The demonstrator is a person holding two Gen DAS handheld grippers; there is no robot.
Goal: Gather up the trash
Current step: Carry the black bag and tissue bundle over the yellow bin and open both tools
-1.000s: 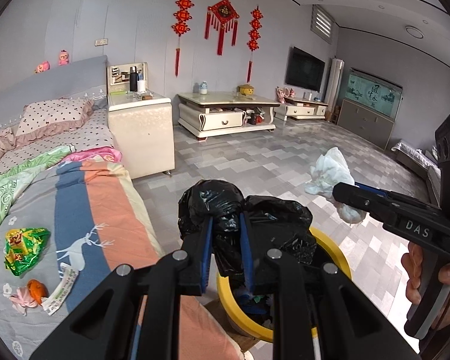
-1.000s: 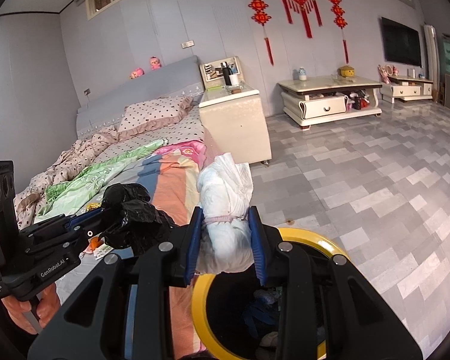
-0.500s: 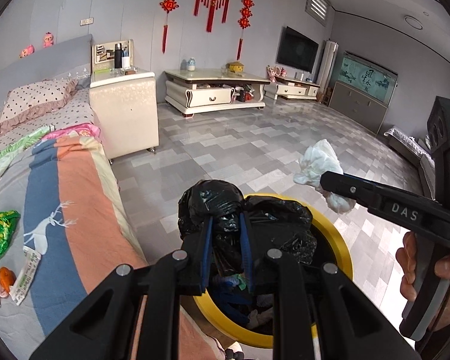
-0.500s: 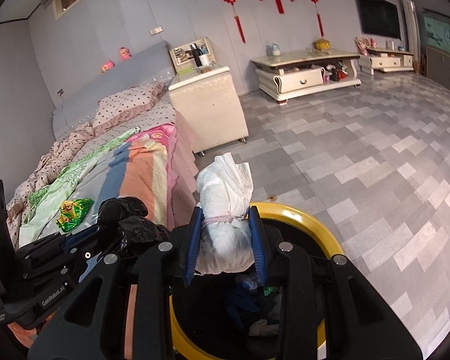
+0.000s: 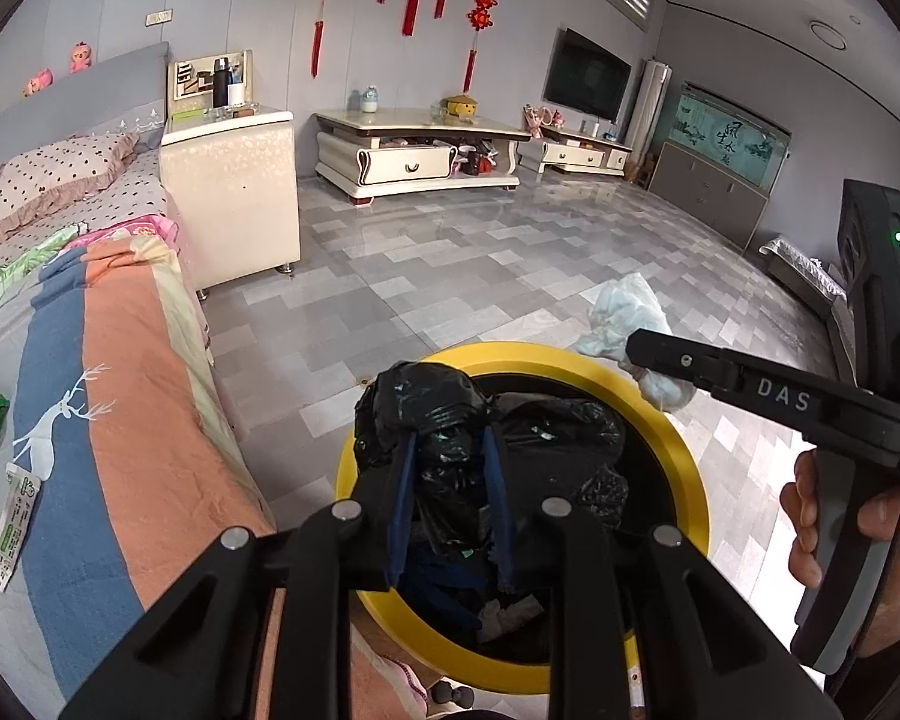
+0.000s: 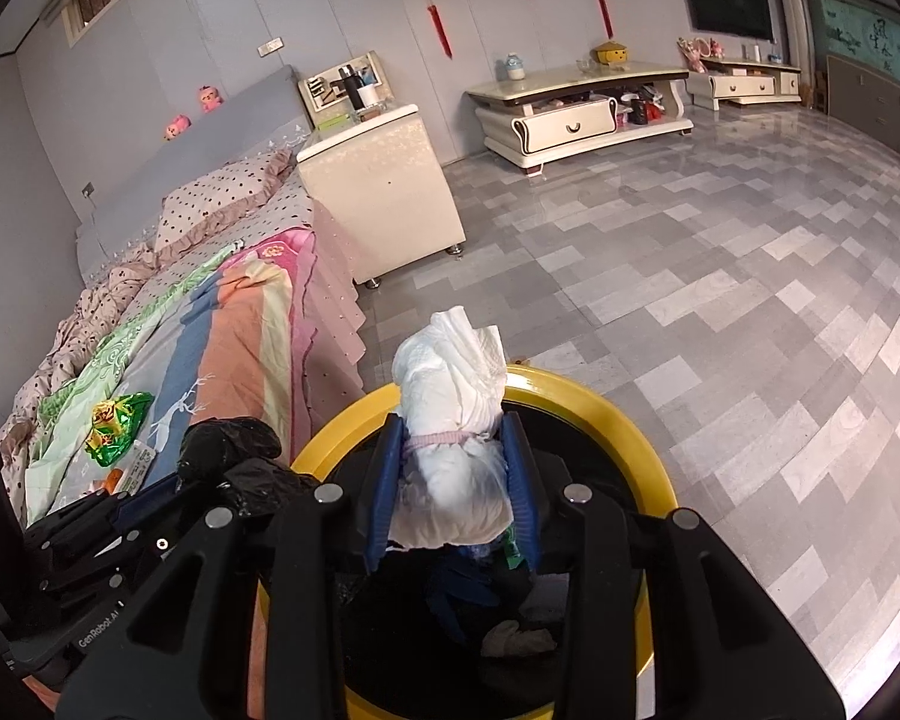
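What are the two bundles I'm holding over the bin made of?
Black bundle in the left gripper: thin glossy plastic film, crinkled with sharp highlights. White bundle in the right gripper: soft matte, quilted-looking, probably nonwoven paper or fabric, cinched by a pinkish band.

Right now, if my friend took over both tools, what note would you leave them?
Left tool: shut on the black bag, over the yellow bin.
Right tool: shut on the white bundle, also over the bin.
Done: both picked up and brought to the bin.
Left: drop both in. Then fetch the green wrapper and the paper packet on the bed.
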